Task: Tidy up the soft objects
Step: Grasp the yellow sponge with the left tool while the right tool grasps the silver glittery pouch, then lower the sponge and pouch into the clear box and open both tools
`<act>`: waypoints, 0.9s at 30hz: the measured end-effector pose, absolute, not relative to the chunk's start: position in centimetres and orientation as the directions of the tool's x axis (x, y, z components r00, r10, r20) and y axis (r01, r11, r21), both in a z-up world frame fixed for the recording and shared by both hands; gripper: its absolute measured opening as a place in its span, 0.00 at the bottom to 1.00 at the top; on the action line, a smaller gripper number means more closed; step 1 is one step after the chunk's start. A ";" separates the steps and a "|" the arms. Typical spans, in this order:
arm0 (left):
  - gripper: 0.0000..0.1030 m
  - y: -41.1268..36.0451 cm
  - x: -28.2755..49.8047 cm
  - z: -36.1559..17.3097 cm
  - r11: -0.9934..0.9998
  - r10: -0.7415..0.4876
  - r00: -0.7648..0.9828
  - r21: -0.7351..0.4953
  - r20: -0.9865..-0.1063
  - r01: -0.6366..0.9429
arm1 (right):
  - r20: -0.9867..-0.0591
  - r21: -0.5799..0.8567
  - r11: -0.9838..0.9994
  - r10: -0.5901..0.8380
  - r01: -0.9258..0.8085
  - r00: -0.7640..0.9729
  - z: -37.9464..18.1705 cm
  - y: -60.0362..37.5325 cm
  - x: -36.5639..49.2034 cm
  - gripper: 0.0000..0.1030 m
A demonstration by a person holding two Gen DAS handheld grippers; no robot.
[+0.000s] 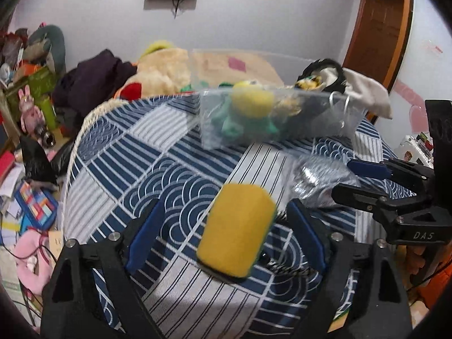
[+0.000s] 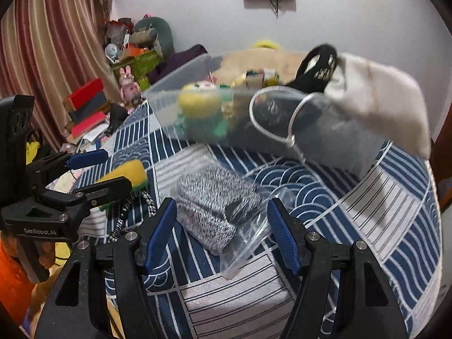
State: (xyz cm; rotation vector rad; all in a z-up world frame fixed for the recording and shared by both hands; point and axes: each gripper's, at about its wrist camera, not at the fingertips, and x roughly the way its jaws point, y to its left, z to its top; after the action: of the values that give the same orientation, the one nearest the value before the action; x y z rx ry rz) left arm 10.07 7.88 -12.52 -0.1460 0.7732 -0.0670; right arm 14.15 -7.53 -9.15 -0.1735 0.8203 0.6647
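A yellow sponge [image 1: 237, 231] with a dark green underside lies on the blue-and-white patterned cloth [image 1: 158, 175], between the spread fingers of my open left gripper [image 1: 226, 226]. It also shows in the right wrist view [image 2: 125, 173]. A grey speckled knit item [image 2: 214, 203] in a clear plastic bag lies between the fingers of my open right gripper [image 2: 223, 234]. It shows blurred in the left wrist view [image 1: 319, 180]. A clear plastic bin [image 1: 209, 124] at the back holds a yellow-and-green plush toy [image 2: 200, 110] and other soft things.
A white cloth [image 2: 378, 99] and a black item [image 2: 319, 67] hang over the bin's right end. A black-and-white cord [image 2: 135, 209] lies by the sponge. A cream plush [image 1: 163, 70] and dark clothes [image 1: 96, 82] sit behind. Clutter lies on the floor at the left [image 1: 25, 197].
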 end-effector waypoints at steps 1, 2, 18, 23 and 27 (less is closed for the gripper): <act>0.77 7.9 10.0 -12.8 0.987 -0.121 0.709 -0.162 -0.695 0.009 | -0.726 0.105 0.787 0.478 -0.608 0.494 -9.2 -7.5 14.1 0.61; 0.73 8.1 10.1 -13.1 0.985 -0.129 0.704 -0.170 -0.698 0.012 | -0.729 0.103 0.787 0.476 -0.608 0.492 -9.5 -7.4 14.2 0.61; 0.37 7.3 8.7 -12.5 0.976 -0.176 0.729 -0.214 -0.661 0.041 | -0.687 0.102 0.774 0.509 -0.625 0.518 -8.6 -9.0 12.4 0.25; 0.37 7.5 8.1 -11.0 0.976 -0.171 0.756 -0.212 -0.632 0.044 | -0.650 0.110 0.776 0.529 -0.622 0.546 -6.8 -10.0 11.7 0.25; 0.37 7.3 7.7 -9.3 0.980 -0.155 0.787 -0.192 -0.597 0.047 | -0.609 0.103 0.777 0.543 -0.622 0.578 -5.0 -10.4 11.4 0.25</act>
State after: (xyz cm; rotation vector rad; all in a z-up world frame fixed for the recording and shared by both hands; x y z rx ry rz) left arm 7.68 7.35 -9.28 -0.1708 0.6571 -0.1099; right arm 11.36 -10.38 -5.01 -0.1272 0.6680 0.6834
